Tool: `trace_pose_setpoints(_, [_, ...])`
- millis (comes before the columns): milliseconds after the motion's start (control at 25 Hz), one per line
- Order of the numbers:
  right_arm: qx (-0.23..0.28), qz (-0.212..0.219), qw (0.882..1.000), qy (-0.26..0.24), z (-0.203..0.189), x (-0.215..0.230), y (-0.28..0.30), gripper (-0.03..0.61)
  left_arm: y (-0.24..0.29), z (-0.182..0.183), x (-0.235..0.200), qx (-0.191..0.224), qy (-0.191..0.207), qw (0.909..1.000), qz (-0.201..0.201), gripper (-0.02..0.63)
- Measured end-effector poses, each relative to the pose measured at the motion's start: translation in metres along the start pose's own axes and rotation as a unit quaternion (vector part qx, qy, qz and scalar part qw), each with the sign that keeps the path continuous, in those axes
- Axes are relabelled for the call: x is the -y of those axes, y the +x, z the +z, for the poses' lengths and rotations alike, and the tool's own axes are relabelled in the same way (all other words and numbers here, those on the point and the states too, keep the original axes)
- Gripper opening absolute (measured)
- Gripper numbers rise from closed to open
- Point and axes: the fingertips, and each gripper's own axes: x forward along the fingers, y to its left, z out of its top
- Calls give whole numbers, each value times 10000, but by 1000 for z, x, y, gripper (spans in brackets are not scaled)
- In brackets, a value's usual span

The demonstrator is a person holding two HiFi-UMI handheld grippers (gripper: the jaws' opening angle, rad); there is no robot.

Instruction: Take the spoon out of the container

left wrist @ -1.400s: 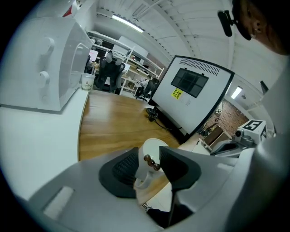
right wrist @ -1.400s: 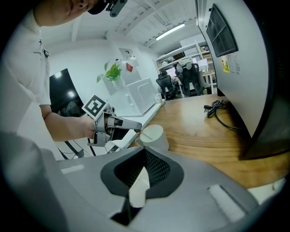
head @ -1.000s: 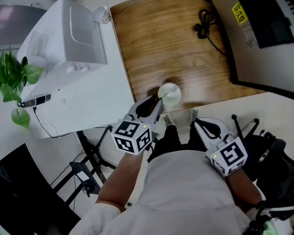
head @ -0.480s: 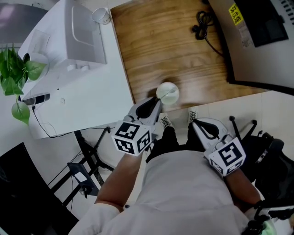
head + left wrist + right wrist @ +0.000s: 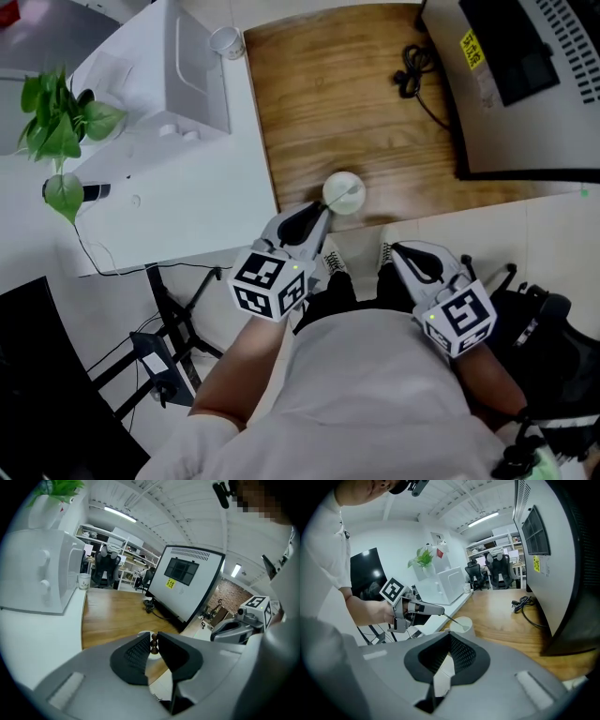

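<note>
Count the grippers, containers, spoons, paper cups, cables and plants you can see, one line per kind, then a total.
Grippers: 2, the left gripper and the right gripper
white container: 1
spoon: 1
paper cup: 1
black cable: 1
potted plant: 1
Total: 7

The container [image 5: 344, 192], a small white round cup, stands upright near the wooden counter's [image 5: 375, 94] front edge. The spoon [image 5: 455, 621], thin with a brown beaded handle tip, slants up out of the container's mouth. Its handle end is pinched between the left gripper's [image 5: 153, 645] jaws.
</note>
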Motion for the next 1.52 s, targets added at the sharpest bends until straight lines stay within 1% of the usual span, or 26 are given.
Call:
trace_pose_setpoints(80, [33,13,10000,-82,6,-3,-4,8,-9,4,6,120,-23,9999,-54,58])
trace_pose_setpoints(200, [169,56,9997,-151,21,-6,-8,7,-20,8,14,273,79,9996,-89,57])
trace_pose_setpoints(400, [453,165,9988,5,47,-9,-13,6,-43,21,30,592,286,9977,-149,57])
trace_pose_setpoints(520, [622,180,9978,-172,67,-10,-14,6,-54,36,36,843,490,9952,-123,57])
trace_pose_setpoints(680, [726,229,9966,-330,82,-22,-17,6,-73,45,45,1027,500,9934,-104,57])
trace_pose_setpoints(960, [868,251,9945,-522,95,-31,-26,6,-92,55,52,1284,591,9899,-66,57])
trace_pose_setpoints(1120, [847,243,9946,-556,95,-34,-27,6,-96,56,56,1363,630,9886,-66,57])
trace_pose_setpoints(1360, [876,44,9945,-579,98,-38,-24,6,-104,55,55,1410,721,9872,-213,57])
trace_pose_setpoints(1520, [949,-161,9942,-487,95,-46,-21,7,-114,54,54,1446,790,9855,-405,57])
